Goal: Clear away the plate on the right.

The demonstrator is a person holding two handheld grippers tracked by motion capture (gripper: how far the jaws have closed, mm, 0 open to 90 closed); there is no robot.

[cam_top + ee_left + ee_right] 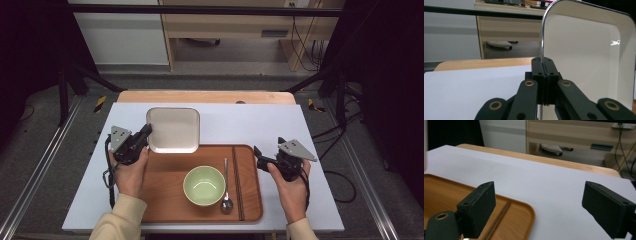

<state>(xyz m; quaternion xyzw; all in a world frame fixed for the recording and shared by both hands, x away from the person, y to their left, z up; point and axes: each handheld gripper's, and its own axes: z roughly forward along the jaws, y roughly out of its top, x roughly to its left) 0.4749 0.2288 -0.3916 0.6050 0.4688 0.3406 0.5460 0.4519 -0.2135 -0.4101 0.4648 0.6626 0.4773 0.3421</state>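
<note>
A square white dish (173, 129) lies at the back left, partly over the far edge of a wooden tray (165, 195). My left gripper (145, 132) is shut on the dish's left rim; in the left gripper view the rim (543, 35) runs up from between the closed jaws. A green bowl (203, 185) sits in the tray's middle, with a metal spoon (226, 192) and dark chopsticks (237, 182) to its right. My right gripper (259, 156) hovers open at the tray's right edge, jaws wide apart over the tray corner (524, 210) and the chopsticks (499, 218).
The tray rests on a white table sheet (260, 125) over a wooden tabletop (205, 96). Black frame posts stand on both sides. Bare sheet lies to the right of the tray and behind it.
</note>
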